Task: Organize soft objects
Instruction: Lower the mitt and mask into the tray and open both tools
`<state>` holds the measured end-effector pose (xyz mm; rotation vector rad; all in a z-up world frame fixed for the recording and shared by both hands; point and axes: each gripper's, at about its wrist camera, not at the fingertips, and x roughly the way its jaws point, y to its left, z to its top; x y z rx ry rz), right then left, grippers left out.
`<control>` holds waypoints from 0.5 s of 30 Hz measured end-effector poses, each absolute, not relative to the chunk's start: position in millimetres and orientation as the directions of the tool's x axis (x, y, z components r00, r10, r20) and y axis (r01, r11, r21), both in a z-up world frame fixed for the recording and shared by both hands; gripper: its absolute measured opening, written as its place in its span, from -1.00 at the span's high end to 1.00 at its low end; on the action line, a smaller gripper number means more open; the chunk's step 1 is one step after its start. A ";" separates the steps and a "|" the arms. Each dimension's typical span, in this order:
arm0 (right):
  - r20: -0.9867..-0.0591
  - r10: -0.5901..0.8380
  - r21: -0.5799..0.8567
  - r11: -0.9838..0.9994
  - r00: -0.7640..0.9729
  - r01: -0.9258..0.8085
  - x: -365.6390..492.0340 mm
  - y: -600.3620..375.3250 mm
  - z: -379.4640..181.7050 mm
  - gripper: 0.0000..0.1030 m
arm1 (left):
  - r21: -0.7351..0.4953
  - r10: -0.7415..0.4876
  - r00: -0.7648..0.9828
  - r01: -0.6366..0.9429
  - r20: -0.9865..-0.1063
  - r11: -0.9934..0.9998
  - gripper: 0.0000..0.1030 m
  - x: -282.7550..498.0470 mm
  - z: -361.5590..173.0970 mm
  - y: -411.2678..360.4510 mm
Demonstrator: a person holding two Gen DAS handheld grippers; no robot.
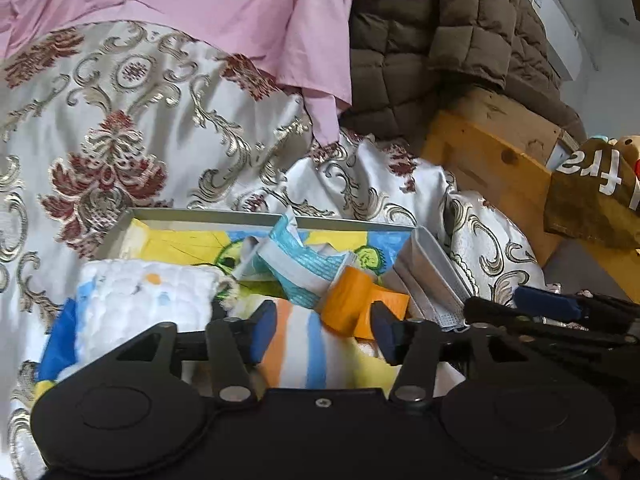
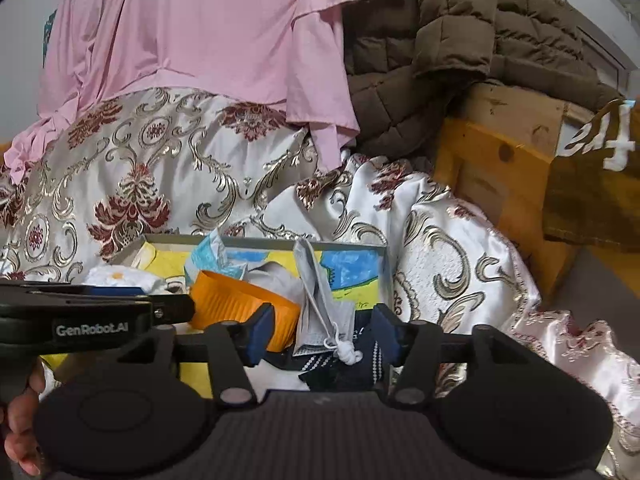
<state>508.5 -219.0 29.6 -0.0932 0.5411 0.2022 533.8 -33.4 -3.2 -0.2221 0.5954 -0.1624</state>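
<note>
the left tongs [image 1: 324,334] are standing open above a striped cloth [image 1: 304,356] in the shallow grey tray [image 1: 208,216], their blue pads pressing on nothing, with a white quilted cloth [image 1: 144,300] lying to their left and an orange pleated piece [image 1: 352,300] and a blue face mask [image 1: 304,268] lying just beyond. the right tongs [image 2: 320,338] are also standing open over the tray's right end, a grey face mask [image 2: 320,304] with a knotted white loop hanging between the pads without being pinched and a dark patterned fabric [image 2: 352,372] lying beneath. the tray is resting on a floral bedspread [image 2: 160,168], with a pink garment [image 2: 224,32] and a brown quilted jacket [image 2: 440,48] lying behind it.
</note>
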 end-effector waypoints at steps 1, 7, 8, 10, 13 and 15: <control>-0.516 0.168 -0.029 0.977 0.840 -0.213 506.0 -220.2 32.1 -0.25 | -0.252 -0.209 0.820 0.083 -0.532 0.964 -0.19 530.2 -1.2 -31.4; -0.491 0.196 0.026 0.977 0.849 -0.210 485.3 -225.5 45.8 -0.52 | -0.237 -0.161 0.846 0.043 -0.509 0.971 -0.44 501.8 11.9 -20.2; -0.487 0.199 0.033 0.977 0.851 -0.209 480.6 -225.5 47.7 -0.57 | -0.227 -0.155 0.851 0.043 -0.503 0.973 -0.46 495.1 15.5 -18.8; -0.478 0.205 0.038 0.976 0.854 -0.213 470.9 -224.5 52.2 -0.63 | -0.224 -0.139 0.864 0.032 -0.483 0.974 -0.60 481.9 21.1 -15.4; -0.469 0.214 0.053 0.975 0.857 -0.214 455.1 -223.8 58.3 -0.76 | -0.217 -0.119 0.879 0.019 -0.461 0.976 -0.65 459.5 30.3 -11.4; -0.462 0.218 0.073 0.975 0.860 -0.208 443.3 -224.2 62.0 -0.84 | -0.207 -0.101 0.888 0.007 -0.449 0.978 -0.72 444.4 36.3 -9.2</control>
